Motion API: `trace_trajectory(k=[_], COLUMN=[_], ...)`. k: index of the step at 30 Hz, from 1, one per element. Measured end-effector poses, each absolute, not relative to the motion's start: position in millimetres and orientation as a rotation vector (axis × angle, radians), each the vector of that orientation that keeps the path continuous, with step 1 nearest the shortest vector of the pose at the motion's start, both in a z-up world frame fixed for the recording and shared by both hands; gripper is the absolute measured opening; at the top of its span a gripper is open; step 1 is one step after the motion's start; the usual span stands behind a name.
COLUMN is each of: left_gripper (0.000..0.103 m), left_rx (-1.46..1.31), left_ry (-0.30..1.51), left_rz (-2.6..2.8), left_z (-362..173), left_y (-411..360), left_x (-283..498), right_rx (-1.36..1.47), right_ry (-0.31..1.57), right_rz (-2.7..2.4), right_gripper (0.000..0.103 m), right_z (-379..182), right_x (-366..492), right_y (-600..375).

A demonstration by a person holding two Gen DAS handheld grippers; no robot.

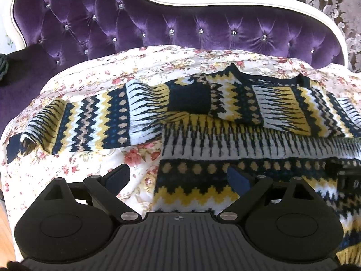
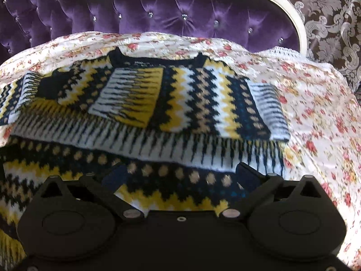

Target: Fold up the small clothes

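A knitted sweater (image 1: pixel 225 140) in navy, yellow, white and tan zigzag bands lies flat on a floral bedspread (image 1: pixel 74 169). Its right sleeve (image 2: pixel 158 99) is folded across the chest. Its left sleeve (image 1: pixel 90 124) stretches out to the left over the bedspread. My left gripper (image 1: pixel 178 178) is open and empty, low over the sweater's left side edge. My right gripper (image 2: pixel 180 176) is open and empty, low over the sweater's body (image 2: pixel 180 158) near its right side. The other gripper's black tip (image 1: pixel 347 171) shows at the right edge of the left wrist view.
A purple tufted headboard (image 1: pixel 158 27) with a white frame stands behind the bed. Patterned wallpaper (image 2: pixel 327 11) is behind it. The bedspread (image 2: pixel 315 113) extends to the right of the sweater. A dark object (image 1: pixel 13 67) sits at the far left.
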State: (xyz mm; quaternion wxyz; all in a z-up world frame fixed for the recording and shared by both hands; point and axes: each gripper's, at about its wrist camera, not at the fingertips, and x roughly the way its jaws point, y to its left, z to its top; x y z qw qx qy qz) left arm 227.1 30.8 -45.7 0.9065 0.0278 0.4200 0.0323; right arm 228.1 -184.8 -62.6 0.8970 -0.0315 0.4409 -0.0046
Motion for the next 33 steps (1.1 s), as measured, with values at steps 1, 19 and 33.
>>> trace_trajectory(k=[1,19,33], left_gripper=[0.094,0.096,0.101], left_rx=[0.057,0.070,-0.002], left_ry=[0.872,0.966,0.983], left_rz=[0.064,0.103,0.141], left_z=[-46.6,-72.2,-74.7], left_y=[29.1,8.5,11.1], left_x=[228.4,245.1,246.5], right_rx=[-0.068,0.034,0.088], right_ry=[0.919,1.015,1.028], right_rz=[-0.011,0.018,-0.028], right_gripper=[0.102,0.102,0.103], right_z=[-65.6,-82.2,-84.4], right_x=[227.4,230.2,230.8], right_y=[-185.5,-197.1,-197.5])
